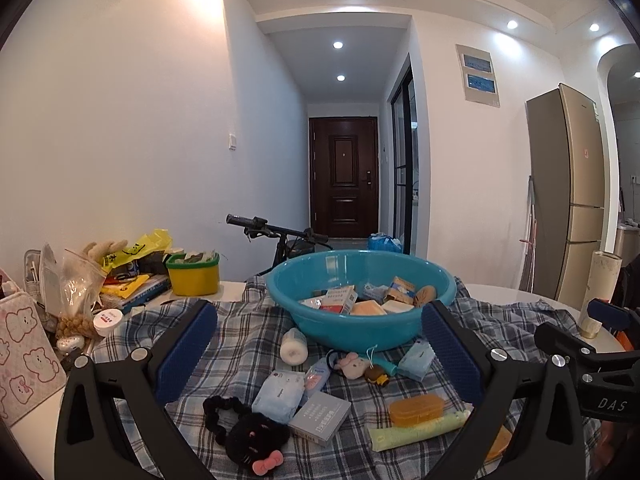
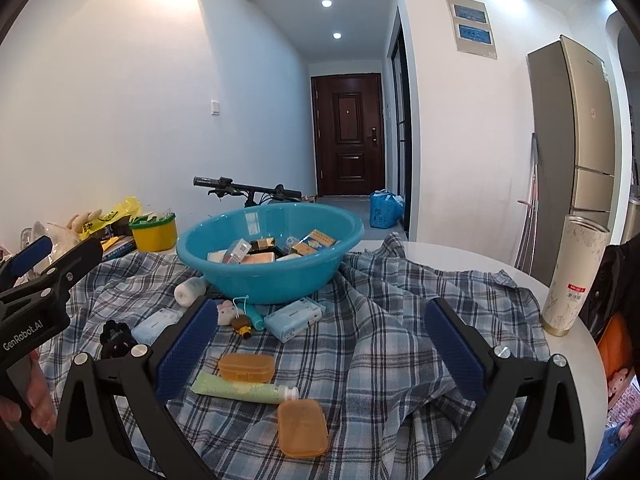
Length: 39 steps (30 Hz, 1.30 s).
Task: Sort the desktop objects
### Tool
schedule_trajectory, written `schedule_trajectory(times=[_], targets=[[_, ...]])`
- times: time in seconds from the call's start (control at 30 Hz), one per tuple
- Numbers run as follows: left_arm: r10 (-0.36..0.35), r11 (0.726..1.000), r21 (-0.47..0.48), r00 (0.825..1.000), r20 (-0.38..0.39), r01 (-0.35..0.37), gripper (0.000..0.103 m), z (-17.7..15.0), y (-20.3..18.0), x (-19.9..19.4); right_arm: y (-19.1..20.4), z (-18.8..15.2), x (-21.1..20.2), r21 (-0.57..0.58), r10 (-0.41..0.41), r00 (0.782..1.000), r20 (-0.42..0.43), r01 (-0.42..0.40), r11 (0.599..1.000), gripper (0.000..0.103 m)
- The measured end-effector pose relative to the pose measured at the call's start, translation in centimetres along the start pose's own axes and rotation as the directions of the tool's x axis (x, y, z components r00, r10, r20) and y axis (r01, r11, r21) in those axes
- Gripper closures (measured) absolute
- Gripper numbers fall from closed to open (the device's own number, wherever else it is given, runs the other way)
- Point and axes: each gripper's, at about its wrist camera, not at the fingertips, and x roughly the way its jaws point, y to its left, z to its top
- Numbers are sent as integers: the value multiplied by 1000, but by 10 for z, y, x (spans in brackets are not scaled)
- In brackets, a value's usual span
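Jaws spread wide and empty on my right hand-held gripper (image 2: 320,344) and left hand-held gripper (image 1: 318,346), I'd pinch the stiff, light orange case (image 2: 246,367), lower centre, across its short sides, toward the basin (image 2: 224,276).

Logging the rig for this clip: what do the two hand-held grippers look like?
Both match: black angular frames with silver screws and blue textured pads on the fingers. The left hand-held gripper bears white "GenRobot.AI" lettering; the right hand-held gripper bears "DAS".
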Motion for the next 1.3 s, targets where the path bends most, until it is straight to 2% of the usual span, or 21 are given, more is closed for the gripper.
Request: schedule_trajectory(times=[0.17,0.63,0.83,1.1,1.13,1.23,1.3], targets=[[-1,1000,5,997,79,0,0,26,-4,-8,2,23,-6,-6,4,999,52,-4,1000,1],[-14,1000,-4,978,208,15,0,97,-17,-9,6,90,-15,-16,10,982,188,-8,1000,1],[15,999,34,954,300,-27,0,122,-12,-18,12,120,-33,-29,26,957,288,-18,999,1],[18,1000,6,935,355,-22,0,153,1,-26,17,150,-46,-42,47,929,366,-34,999,1],[18,1000,10,934,357,-23,0,156,1,-25,17,154,-48,-39,47,923,381,-35,999,1],[17,1000,7,934,356,-21,0,163,3,-23,17,156,-60,-10,24,885,465,-22,1000,0],[15,1000,-2,932,362,-15,0,161,5,-24,19,159,-60,-19,28,882,470,-21,1000,0]])
